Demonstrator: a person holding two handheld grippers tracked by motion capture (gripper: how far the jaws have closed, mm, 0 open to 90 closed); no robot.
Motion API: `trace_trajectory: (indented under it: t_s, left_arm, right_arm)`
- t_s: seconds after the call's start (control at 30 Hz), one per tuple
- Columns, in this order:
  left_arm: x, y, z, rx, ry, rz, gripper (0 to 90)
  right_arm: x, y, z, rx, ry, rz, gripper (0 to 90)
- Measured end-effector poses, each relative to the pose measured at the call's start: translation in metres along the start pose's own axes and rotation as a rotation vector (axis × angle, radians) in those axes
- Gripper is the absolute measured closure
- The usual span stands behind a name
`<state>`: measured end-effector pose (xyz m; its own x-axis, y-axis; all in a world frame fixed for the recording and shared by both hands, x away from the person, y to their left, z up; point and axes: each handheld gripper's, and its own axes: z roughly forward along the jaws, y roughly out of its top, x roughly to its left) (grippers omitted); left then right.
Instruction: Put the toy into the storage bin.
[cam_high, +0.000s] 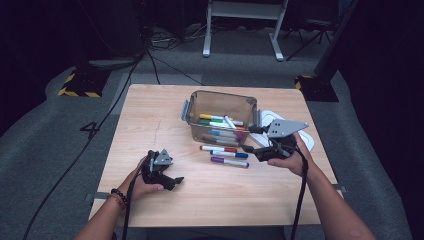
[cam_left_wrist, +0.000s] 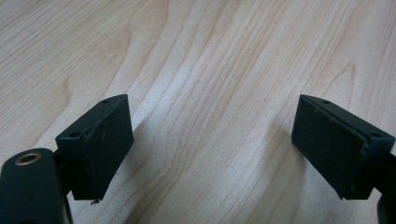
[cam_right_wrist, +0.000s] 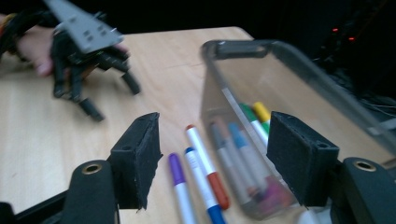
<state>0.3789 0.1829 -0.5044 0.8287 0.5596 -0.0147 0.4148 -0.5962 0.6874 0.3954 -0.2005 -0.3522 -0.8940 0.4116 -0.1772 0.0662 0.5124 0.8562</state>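
We see the right gripper held just beside the clear bin, its jaws parted with nothing between them. In the right gripper view, the black pads frame 3 markers lying side by side on the table below: a purple-capped marker, a blue-capped marker and a red-capped marker. The bin stands just right of them, holding more markers, among them green, yellow and blue ones. Farther off, the left gripper rests low on the near left of the table in the person's hand, well apart from the bin. Its jaws stand wide over bare wood, holding nothing.
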Motion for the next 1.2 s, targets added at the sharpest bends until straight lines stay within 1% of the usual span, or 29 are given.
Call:
trace_trajectory:
  t_s: [0.07, 0.1, 0.13, 0.2, 0.27, 0.33, 0.43, 0.47, 0.53, 0.63, 0.67, 0.77, 0.87, 0.93, 0.97, 1.0, 1.07, 1.13, 1.2]
  left_arm:
    - [0.0, 0.0, 0.0, 0.0, 0.0, 0.0, 12.9]
    - [0.0, 0.0, 0.0, 0.0, 0.0, 0.0, 12.8]
    - [0.0, 0.0, 0.0, 0.0, 0.0, 0.0, 12.9]
    - [0.0, 0.0, 0.0, 0.0, 0.0, 0.0, 12.8]
    - [0.0, 0.0, 0.0, 0.0, 0.0, 0.0, 12.9]
    - [0.0, 0.0, 0.0, 0.0, 0.0, -0.001, 12.9]
    - [0.0, 0.0, 0.0, 0.0, 0.0, 0.0, 12.9]
    - [0.0, 0.0, 0.0, 0.0, 0.0, 0.0, 12.8]
    - [0.0, 0.0, 0.0, 0.0, 0.0, 0.0, 12.9]
    - [0.0, 0.0, 0.0, 0.002, 0.002, -0.003, 12.6]
    - [0.0, 0.001, 0.0, 0.001, 0.002, -0.003, 12.5]
    - [0.0, 0.001, 0.001, 0.001, 0.002, -0.003, 12.4]
    - [0.0, 0.001, 0.0, 0.001, 0.002, -0.003, 12.4]
    - [0.0, 0.001, 0.001, 0.001, 0.002, -0.003, 12.4]
    - [0.0, 0.001, 0.001, 0.001, 0.002, -0.003, 12.4]
    - [0.0, 0.001, 0.0, 0.002, 0.002, -0.003, 12.4]
    - [0.0, 0.0, 0.0, 0.002, 0.001, -0.005, 12.4]
    - [0.0, 0.001, 0.001, 0.001, 0.002, -0.003, 12.4]
    - [0.0, 0.001, 0.001, 0.001, 0.002, -0.004, 12.4]
  right_arm:
    - [0.008, -0.007, 0.005, 0.017, 0.013, -0.016, 35.2]
    - [0.012, -0.011, 0.008, 0.029, 0.003, -0.035, 35.2]
    - [0.016, -0.014, 0.01, 0.036, 0.004, -0.046, 35.3]
    - [0.021, -0.021, 0.016, 0.044, 0.037, -0.037, 34.9]
    - [0.026, -0.029, 0.024, 0.068, 0.046, -0.042, 35.1]
    - [0.029, -0.036, 0.033, 0.09, 0.071, -0.03, 35.7]
    - [0.035, -0.046, 0.046, 0.116, 0.087, -0.022, 35.6]
    - [0.037, -0.049, 0.051, 0.127, 0.094, -0.026, 35.6]
    - [0.04, -0.054, 0.062, 0.155, 0.109, -0.029, 35.9]
    - [0.043, -0.059, 0.077, 0.174, 0.142, -0.029, 37.3]
    - [0.044, -0.061, 0.083, 0.179, 0.15, -0.029, 37.7]
    - [0.042, -0.067, 0.099, 0.208, 0.138, -0.025, 38.5]
    - [0.038, -0.072, 0.113, 0.232, 0.128, -0.03, 39.3]
    - [0.035, -0.075, 0.12, 0.248, 0.144, -0.029, 39.6]
    - [0.034, -0.077, 0.123, 0.262, 0.137, -0.032, 39.3]
    - [0.032, -0.078, 0.126, 0.257, 0.12, -0.029, 39.5]
    - [0.027, -0.079, 0.129, 0.254, 0.127, 0.007, 40.1]
    - [0.024, -0.081, 0.132, 0.252, 0.119, 0.026, 40.3]
    - [0.024, -0.084, 0.135, 0.268, 0.129, 0.033, 40.3]
